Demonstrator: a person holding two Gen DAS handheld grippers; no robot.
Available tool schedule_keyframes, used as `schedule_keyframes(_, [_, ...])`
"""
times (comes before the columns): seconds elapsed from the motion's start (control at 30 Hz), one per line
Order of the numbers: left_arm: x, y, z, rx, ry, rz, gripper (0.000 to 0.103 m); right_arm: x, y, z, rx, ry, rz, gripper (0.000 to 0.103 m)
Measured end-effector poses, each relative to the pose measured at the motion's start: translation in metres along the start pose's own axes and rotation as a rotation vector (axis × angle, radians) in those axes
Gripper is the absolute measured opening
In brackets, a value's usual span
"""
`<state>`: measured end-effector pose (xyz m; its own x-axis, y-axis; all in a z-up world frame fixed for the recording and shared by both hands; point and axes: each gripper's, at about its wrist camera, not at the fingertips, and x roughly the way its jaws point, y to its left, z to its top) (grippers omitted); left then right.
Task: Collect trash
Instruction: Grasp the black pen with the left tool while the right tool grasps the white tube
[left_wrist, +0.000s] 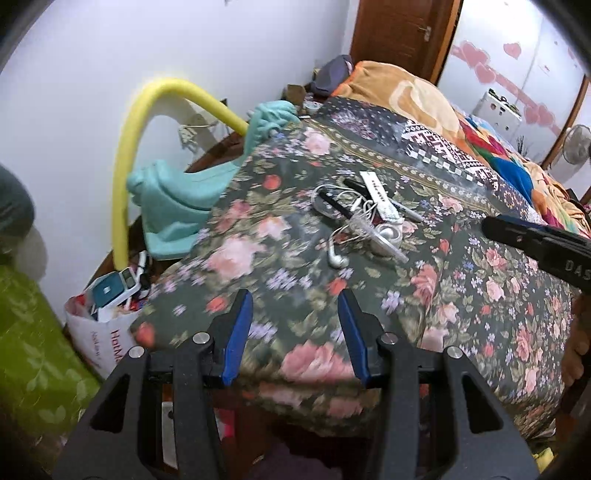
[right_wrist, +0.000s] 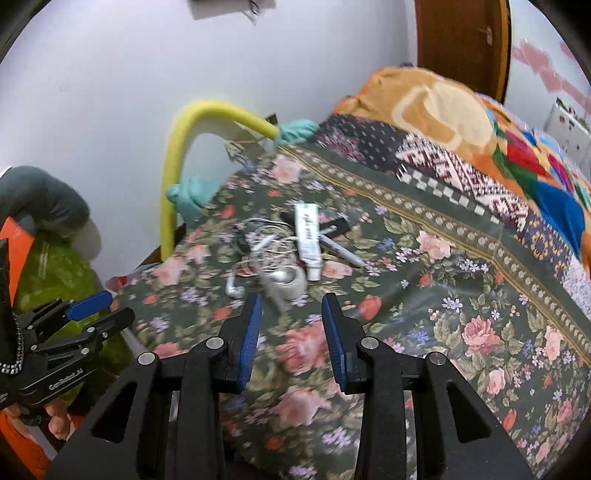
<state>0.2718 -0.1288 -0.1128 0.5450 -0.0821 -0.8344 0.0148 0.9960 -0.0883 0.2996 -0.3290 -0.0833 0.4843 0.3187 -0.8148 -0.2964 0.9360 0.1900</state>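
A small pile of clutter lies on the floral bedspread (left_wrist: 480, 295): tangled white earphones (left_wrist: 338, 258), a white tube (left_wrist: 380, 199), black pens (left_wrist: 406, 210) and a roll of clear tape (left_wrist: 388, 236). The pile also shows in the right wrist view: earphones (right_wrist: 236, 290), tube (right_wrist: 308, 236), tape roll (right_wrist: 291, 282). My left gripper (left_wrist: 295, 299) is open and empty, short of the pile. My right gripper (right_wrist: 291, 304) is open and empty, just before the tape roll. The left gripper also shows in the right wrist view (right_wrist: 99, 306), off the bed's left edge.
A white bag (left_wrist: 103, 328) full of items stands on the floor left of the bed. A yellow foam tube (left_wrist: 122, 177) arches by the wall, with teal cloth (left_wrist: 177, 199) beside it. Folded blankets (left_wrist: 424, 99) lie at the far end. A green cushion (left_wrist: 29, 350) sits at left.
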Motion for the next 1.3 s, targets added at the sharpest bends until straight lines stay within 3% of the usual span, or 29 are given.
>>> schedule_keyframes(0.23, [0.042, -0.009, 0.028, 0.006, 0.019, -0.025, 0.047, 0.054, -0.015, 0.022, 0.023, 0.069, 0.022, 0.031])
schedule_keyframes(0.63, [0.094, 0.003, 0.056, -0.095, 0.047, -0.076, 0.047, 0.153, -0.011, 0.044, -0.005, 0.174, 0.023, 0.031])
schedule_keyframes(0.83, [0.108, -0.006, 0.063, -0.091, 0.052, -0.096, 0.047, 0.154, -0.016, 0.036, 0.005, 0.145, 0.046, 0.016])
schedule_keyframes(1.07, [0.126, -0.016, 0.066, -0.147, 0.075, -0.16, 0.046, 0.116, -0.025, 0.023, -0.012, 0.066, 0.029, 0.016])
schedule_keyframes(1.3, [0.14, -0.029, 0.065, -0.129, 0.08, -0.113, 0.012, 0.089, -0.031, 0.017, -0.032, 0.027, 0.011, 0.017])
